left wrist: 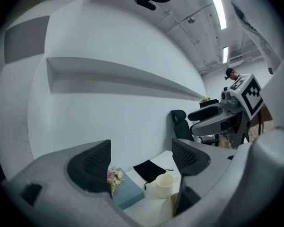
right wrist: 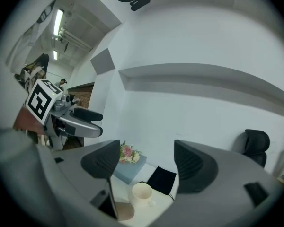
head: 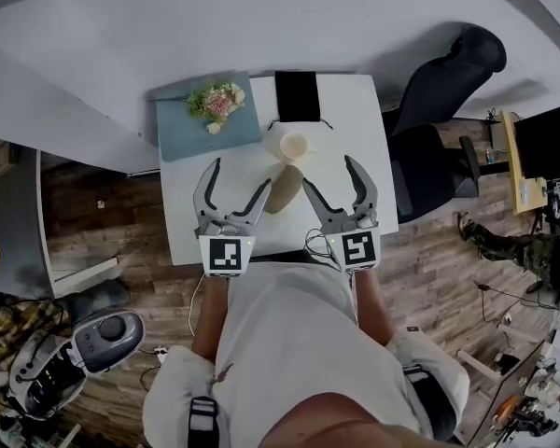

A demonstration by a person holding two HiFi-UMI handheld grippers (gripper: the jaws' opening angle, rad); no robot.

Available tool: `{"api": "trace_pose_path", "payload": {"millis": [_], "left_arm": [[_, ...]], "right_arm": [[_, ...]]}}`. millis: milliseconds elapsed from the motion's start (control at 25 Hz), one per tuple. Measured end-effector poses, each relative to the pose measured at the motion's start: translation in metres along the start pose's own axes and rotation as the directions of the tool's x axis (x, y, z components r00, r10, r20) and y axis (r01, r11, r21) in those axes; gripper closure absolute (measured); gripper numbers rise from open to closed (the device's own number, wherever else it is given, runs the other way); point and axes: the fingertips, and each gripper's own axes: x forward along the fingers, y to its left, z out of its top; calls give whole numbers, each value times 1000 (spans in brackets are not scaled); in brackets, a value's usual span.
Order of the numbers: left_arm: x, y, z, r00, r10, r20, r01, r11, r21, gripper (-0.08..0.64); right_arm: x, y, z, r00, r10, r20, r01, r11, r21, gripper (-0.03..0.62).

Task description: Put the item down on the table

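Note:
A tan, tube-shaped item (head: 284,190) lies on the white table (head: 196,222), just in front of a cream cup (head: 293,146). It sits between my two grippers and touches neither. My left gripper (head: 241,174) is held above the table to the item's left, open and empty. To its right, my right gripper (head: 329,172) is also open and empty. The left gripper view shows the cup (left wrist: 164,186) and an edge of the tan item (left wrist: 175,203) by the inner jaw. The right gripper view shows the cup (right wrist: 142,194) and the tan item (right wrist: 125,212) low down.
A blue-grey box (head: 205,129) with a small bunch of flowers (head: 218,101) lies at the table's back left. A black pouch (head: 297,95) lies at the back middle. A black office chair (head: 439,110) stands to the right. A white wall runs behind the table.

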Motion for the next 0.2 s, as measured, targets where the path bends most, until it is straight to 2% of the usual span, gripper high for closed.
{"api": "trace_pose_path", "payload": {"millis": [200], "left_arm": [[5,-12,11,1000,2,-7,-2,999,32,150]], "right_arm": [[-6,-14,2,1000,2,7,-2,1000,3,248]]}}
